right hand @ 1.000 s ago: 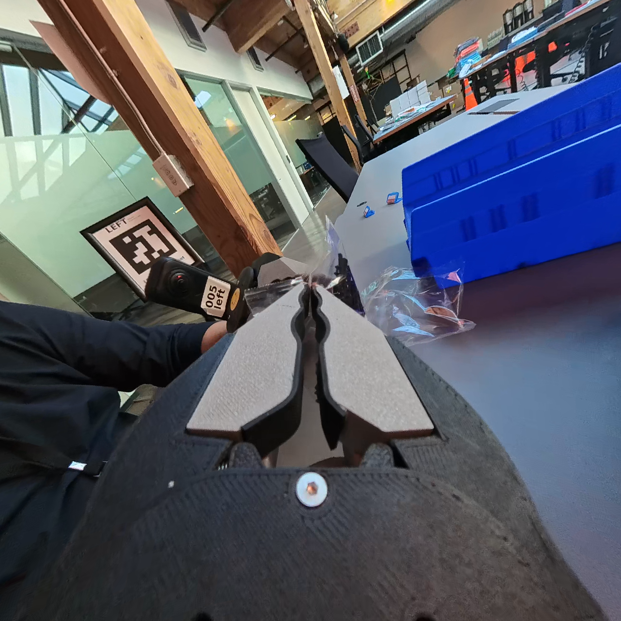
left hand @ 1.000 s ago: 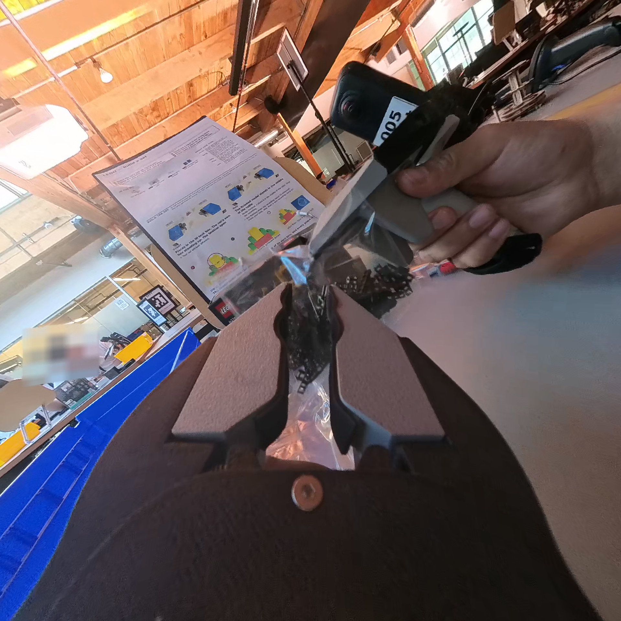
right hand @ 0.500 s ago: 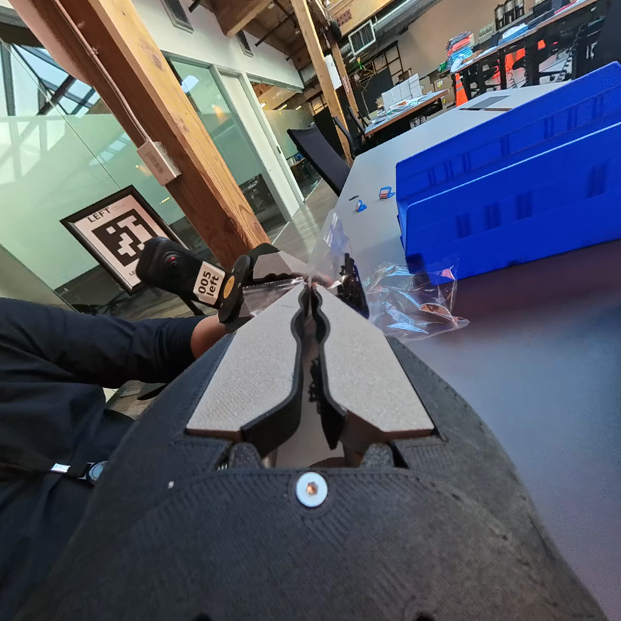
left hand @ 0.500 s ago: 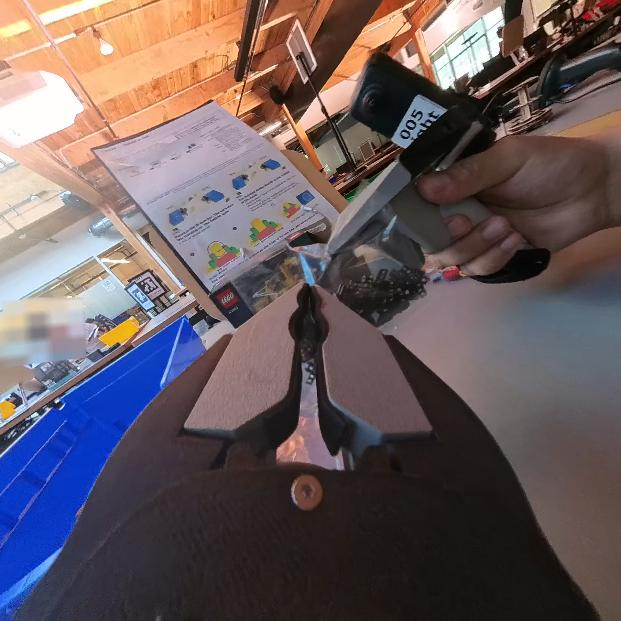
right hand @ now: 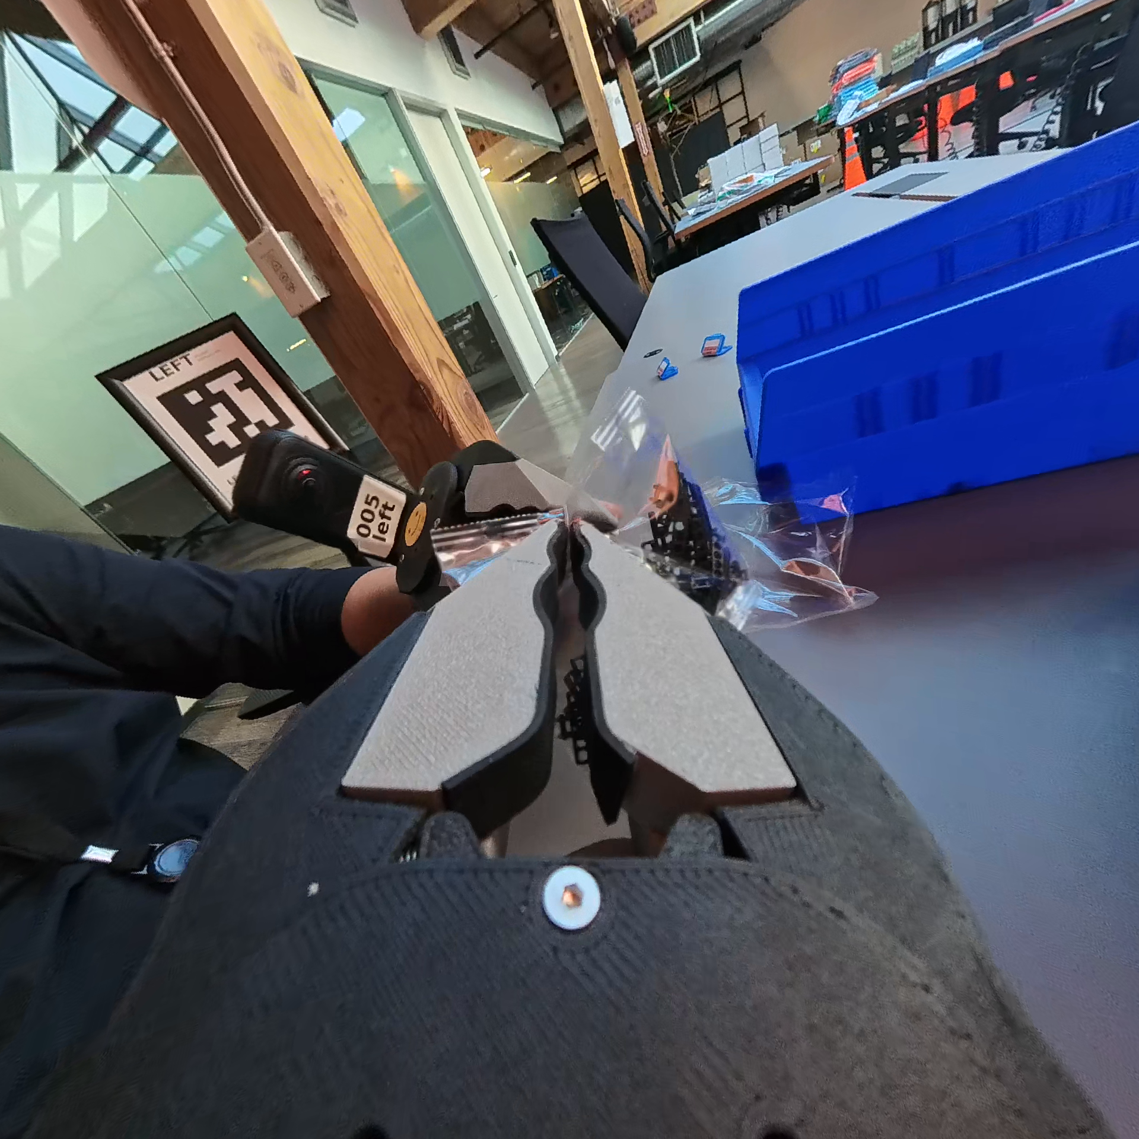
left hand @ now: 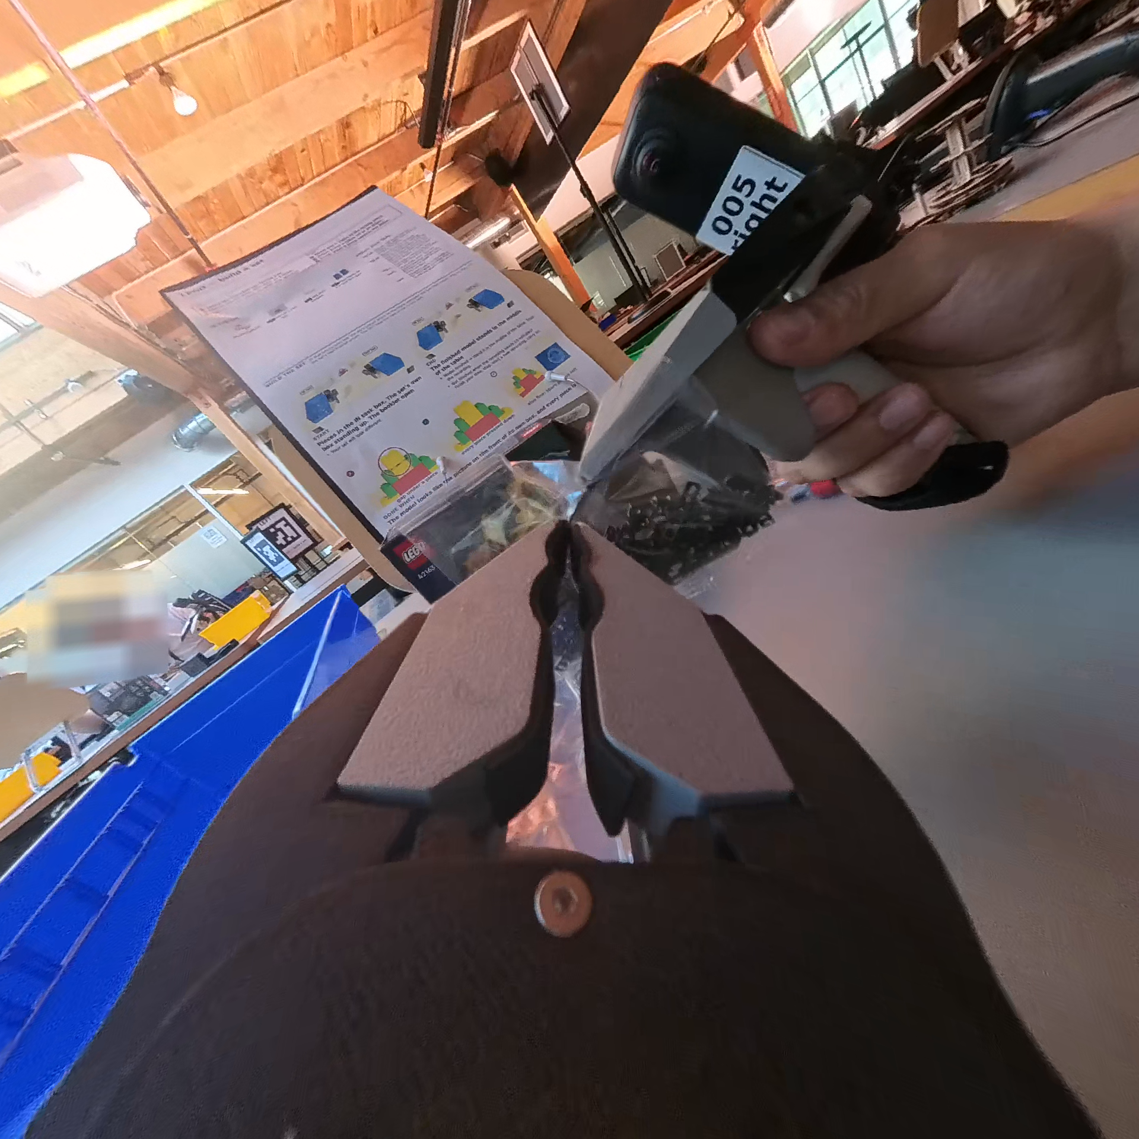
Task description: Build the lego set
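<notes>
Clear plastic bag (right hand: 690, 542) of black pieces, pinched by left gripper (left hand: 564, 545), right gripper (right hand: 570, 530)

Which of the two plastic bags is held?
The bag of black pieces, between left tongs and right tongs; the crumpled bag lies on the table.

The bag of pieces (right hand: 690, 542) hangs over the table (right hand: 986, 709) between both grippers. Behind it lies a second bag (right hand: 795, 555), then the bin (right hand: 961, 370); two clips (right hand: 690, 360) sit near the table's far edge.
</notes>
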{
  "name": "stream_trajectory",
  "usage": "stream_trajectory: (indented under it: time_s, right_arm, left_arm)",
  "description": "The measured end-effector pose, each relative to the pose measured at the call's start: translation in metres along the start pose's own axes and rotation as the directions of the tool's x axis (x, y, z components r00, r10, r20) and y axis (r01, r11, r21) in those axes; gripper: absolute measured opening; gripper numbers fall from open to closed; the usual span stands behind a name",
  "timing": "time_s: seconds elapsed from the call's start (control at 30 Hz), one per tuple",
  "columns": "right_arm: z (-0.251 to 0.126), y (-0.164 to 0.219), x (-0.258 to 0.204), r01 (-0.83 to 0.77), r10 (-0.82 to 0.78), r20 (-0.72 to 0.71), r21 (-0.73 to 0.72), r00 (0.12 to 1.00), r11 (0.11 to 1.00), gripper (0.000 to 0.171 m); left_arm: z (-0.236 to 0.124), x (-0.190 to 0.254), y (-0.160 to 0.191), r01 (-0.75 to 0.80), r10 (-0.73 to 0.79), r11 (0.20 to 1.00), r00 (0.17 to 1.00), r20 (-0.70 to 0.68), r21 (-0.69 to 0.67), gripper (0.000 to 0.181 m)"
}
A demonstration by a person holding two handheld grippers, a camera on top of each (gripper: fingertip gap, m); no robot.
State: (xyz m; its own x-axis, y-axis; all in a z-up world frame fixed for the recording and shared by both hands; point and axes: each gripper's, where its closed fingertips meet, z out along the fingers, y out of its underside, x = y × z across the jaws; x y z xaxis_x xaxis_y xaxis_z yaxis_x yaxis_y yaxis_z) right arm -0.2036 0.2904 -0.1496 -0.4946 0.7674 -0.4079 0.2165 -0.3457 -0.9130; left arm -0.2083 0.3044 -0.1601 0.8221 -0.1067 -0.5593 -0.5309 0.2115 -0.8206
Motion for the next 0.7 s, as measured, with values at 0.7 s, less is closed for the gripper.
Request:
stream_trajectory:
  time_s: [0.7]
  right_arm:
    - [-0.002,-0.002,-0.002,0.010,-0.010,0.012,0.009,1.000,1.000,0.000]
  left_arm:
    - [0.001,0.002,0.001,0.002,-0.002,1.000,1.000,-0.008,-0.014,0.028]
